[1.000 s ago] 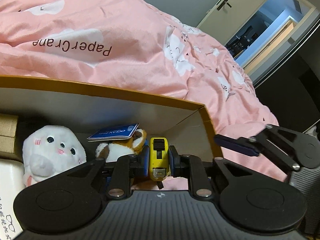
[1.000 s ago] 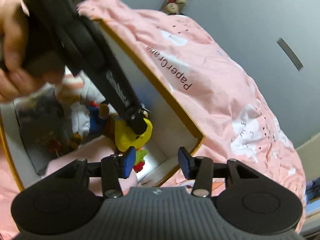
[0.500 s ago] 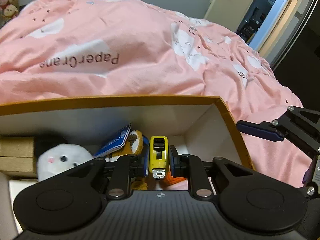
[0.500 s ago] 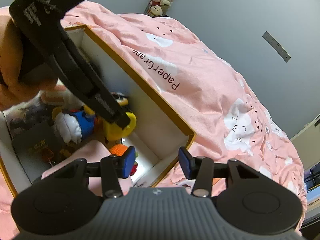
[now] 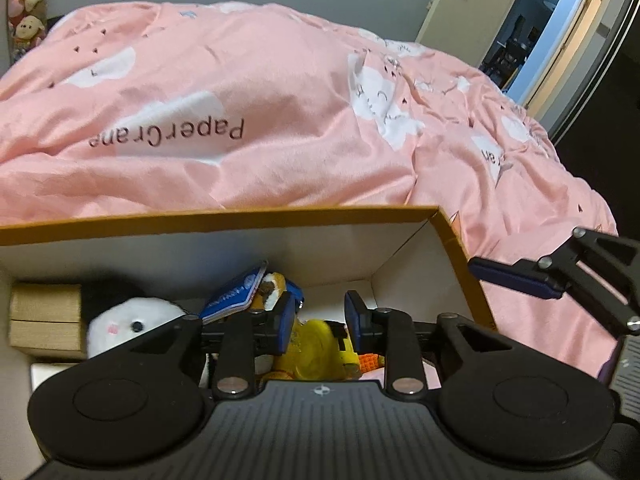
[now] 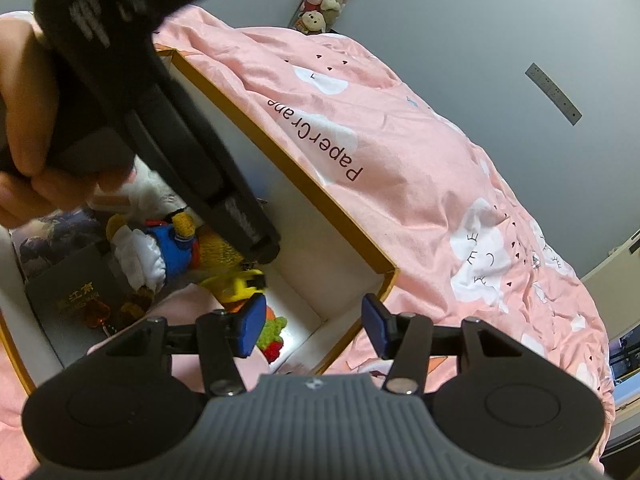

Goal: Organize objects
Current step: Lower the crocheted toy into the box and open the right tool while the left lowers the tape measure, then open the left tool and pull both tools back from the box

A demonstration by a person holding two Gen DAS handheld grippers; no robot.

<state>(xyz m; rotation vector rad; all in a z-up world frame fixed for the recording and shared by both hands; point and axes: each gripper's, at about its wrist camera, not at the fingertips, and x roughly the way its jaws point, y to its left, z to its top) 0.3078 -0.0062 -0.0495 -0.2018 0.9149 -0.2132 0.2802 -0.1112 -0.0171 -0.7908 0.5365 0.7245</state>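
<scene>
A yellow tape measure (image 5: 320, 350) lies blurred in the near right corner of the orange-rimmed white box (image 5: 400, 248); it also shows in the right wrist view (image 6: 240, 284). My left gripper (image 5: 320, 314) is open just above it, no longer holding it. A white plush (image 5: 132, 320), a blue card (image 5: 236, 292) and an orange-white plush (image 5: 272, 286) lie in the box. My right gripper (image 6: 314, 326) is open and empty over the box's corner (image 6: 384, 276). It also shows at the right of the left wrist view (image 5: 516, 278).
The box sits on a pink duvet (image 5: 260, 120). It also holds brown boxes (image 5: 44, 316), a duck plush (image 6: 160, 248), a dark case (image 6: 84, 292) and a knitted toy (image 6: 274, 332). An open door (image 5: 520, 28) is at far right.
My left gripper opened and let the tape measure drop into the box's corner. The left gripper rose a little. The right gripper stayed open.
</scene>
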